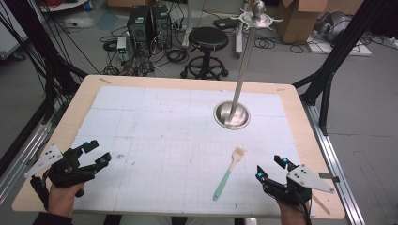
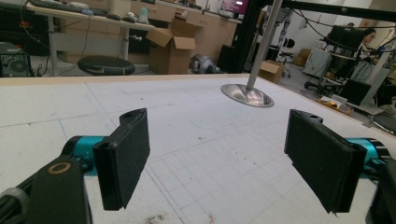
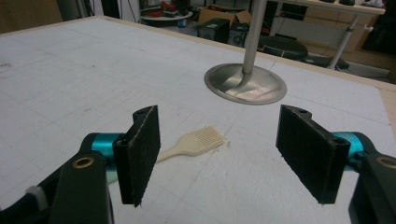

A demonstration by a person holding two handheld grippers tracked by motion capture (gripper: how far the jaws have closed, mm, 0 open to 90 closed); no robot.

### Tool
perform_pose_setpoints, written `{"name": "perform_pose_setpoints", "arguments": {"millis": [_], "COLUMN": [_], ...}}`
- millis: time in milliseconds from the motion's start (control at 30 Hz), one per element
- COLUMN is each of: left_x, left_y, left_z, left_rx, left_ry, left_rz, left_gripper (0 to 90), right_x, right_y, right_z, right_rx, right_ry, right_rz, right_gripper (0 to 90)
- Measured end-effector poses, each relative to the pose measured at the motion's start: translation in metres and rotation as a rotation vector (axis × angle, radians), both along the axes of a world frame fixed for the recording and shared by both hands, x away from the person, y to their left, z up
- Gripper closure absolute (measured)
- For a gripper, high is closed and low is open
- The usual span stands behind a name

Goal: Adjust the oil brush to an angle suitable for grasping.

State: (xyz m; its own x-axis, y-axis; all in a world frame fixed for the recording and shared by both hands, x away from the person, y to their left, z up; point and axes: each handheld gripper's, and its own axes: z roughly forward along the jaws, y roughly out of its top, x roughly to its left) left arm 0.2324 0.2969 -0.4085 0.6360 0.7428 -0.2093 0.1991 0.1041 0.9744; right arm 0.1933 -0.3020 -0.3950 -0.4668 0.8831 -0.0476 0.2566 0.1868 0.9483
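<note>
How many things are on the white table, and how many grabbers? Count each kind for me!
Metal stand: 1
Brush with green handle: 1
Grippers: 2, left gripper and right gripper
Total: 4

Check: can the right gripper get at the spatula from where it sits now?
Probably yes. The right gripper has its jaws open, and the spatula lies flat on the white mat just to its left with nothing between them. In the right gripper view the spatula's head sits just ahead of the jaws.
</note>
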Motion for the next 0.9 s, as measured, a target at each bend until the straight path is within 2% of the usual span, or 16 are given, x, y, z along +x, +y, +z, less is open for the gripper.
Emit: {"name": "perform_pose_setpoints", "arguments": {"millis": [333,533,567,600,633,700,767,800,833,900], "left_x": [0.002,0.003,0.003,0.003,0.003,0.002,0.002,0.002,0.001,0.002], "left_y": [-0.001,-0.004,-0.003,-0.003,-0.003,-0.003,-0.002,-0.001,-0.001,-0.001], "left_z": [-0.001,-0.001,-0.001,-0.001,0.000,-0.001,-0.001,-0.001,-0.001,-0.001], "left_rx": [-0.009,-0.001,-0.002,-0.004,-0.011,-0.015,-0.016,-0.022,-0.025,-0.020], "left_ry": [0.015,0.018,0.017,0.019,0.021,0.027,0.027,0.026,0.027,0.029], "left_rz": [0.003,-0.004,-0.003,-0.003,-0.003,-0.018,-0.018,-0.013,-0.010,-0.007], "left_gripper": [21.5,21.5,21.5,21.5,21.5,21.8,21.8,21.8,21.8,21.9], "right_x": [0.000,0.003,0.004,0.003,0.003,0.005,0.007,0.007,0.007,0.007], "right_y": [0.000,0.003,0.004,0.007,0.007,0.010,0.013,0.018,0.018,0.025], "right_z": [-0.001,-0.004,-0.005,-0.006,-0.006,-0.007,-0.008,-0.009,-0.009,-0.011], "right_rx": [-0.002,-0.029,-0.035,-0.039,-0.039,-0.052,-0.057,-0.075,-0.075,-0.092], "right_ry": [0.007,0.054,0.066,0.089,0.089,0.106,0.125,0.143,0.143,0.163], "right_rz": [0.005,0.026,0.044,0.094,0.094,0.123,0.163,0.214,0.214,0.266], "right_gripper": [26.9,26.5,31.7,44.9,44.9,50.8,62.6,76.2,76.2,86.2]}}
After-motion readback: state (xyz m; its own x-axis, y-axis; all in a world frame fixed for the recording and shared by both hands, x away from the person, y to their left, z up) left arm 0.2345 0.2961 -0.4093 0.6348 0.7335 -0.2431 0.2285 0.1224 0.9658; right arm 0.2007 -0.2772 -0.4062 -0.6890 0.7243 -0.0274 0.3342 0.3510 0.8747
